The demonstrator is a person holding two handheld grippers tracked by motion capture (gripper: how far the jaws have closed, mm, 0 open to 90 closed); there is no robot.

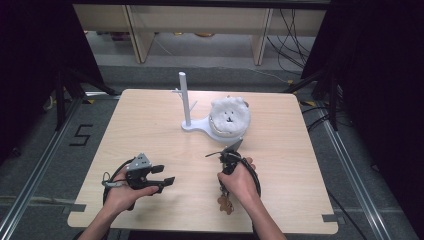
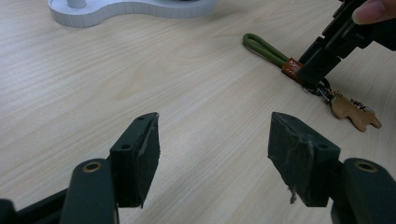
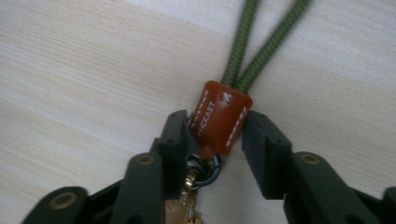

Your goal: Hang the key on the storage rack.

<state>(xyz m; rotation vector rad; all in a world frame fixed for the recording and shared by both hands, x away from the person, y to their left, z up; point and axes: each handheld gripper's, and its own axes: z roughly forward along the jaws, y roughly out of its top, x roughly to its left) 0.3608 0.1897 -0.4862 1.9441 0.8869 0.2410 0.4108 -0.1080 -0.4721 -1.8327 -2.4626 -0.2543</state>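
My high camera sits above near edge of table (image 1: 150,125), faces forward and down, takes in whole top. My left gripper camera rides low, looks across wood toward keychain (image 2: 299,70) and white stand base (image 2: 126,9). My right gripper camera hangs very close over same keychain (image 3: 222,116); all three share it.

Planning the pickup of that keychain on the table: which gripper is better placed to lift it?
Right. The right gripper already has its jaws around the keychain at its brown tab. The left gripper stands open and apart from it.
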